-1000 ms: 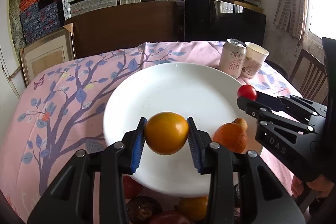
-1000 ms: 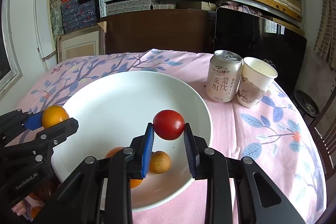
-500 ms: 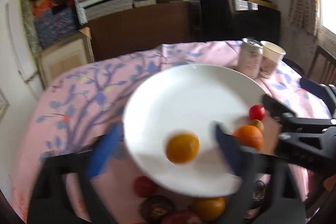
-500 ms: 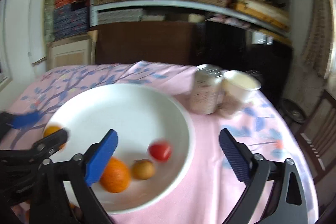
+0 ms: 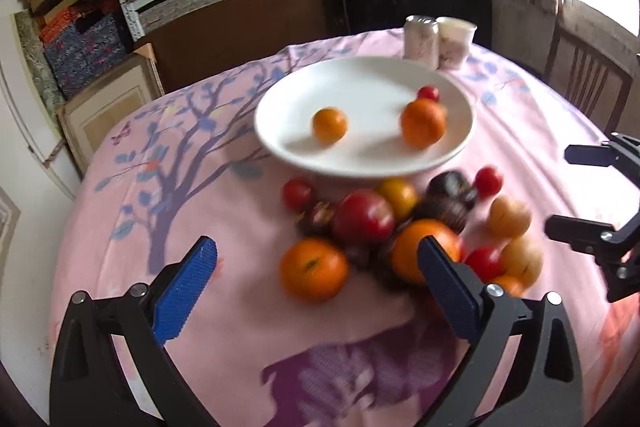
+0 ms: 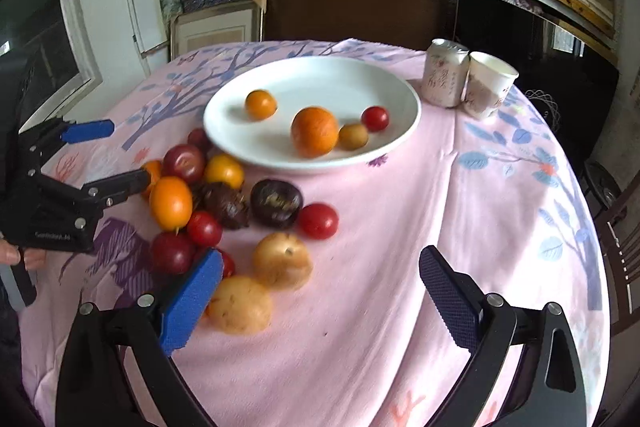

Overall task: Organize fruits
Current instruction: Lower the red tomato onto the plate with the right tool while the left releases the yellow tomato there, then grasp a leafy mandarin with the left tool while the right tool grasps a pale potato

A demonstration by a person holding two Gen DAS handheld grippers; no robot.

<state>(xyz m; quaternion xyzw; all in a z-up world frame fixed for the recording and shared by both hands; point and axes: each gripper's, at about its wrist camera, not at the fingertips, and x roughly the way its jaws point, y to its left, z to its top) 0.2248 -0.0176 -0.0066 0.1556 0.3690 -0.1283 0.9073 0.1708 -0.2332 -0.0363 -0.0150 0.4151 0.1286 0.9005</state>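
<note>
A white plate (image 6: 320,79) holds a small orange (image 6: 261,104), a larger orange (image 6: 314,131), a small tan fruit (image 6: 353,135) and a red tomato (image 6: 375,118). Both oranges (image 5: 329,125) (image 5: 423,121) also show on the plate (image 5: 360,79) in the left wrist view. In front of it a pile of fruit (image 5: 362,217) lies on the pink cloth. My left gripper (image 5: 316,251) hangs open over the near side of the pile, nothing between its fingers. My right gripper (image 6: 320,259) is open too, near two yellow fruits (image 6: 282,261).
A drink can (image 6: 445,73) and a paper cup (image 6: 488,85) stand behind the plate at the right. A wooden chair (image 5: 588,83) is beyond the table's right edge. Shelves of boxes fill the back wall. A hand (image 6: 20,255) holds the left gripper.
Both grippers opened and let go: the small orange and the red tomato now lie on the plate. Both pulled back toward the near table edge, bringing the fruit pile into view.
</note>
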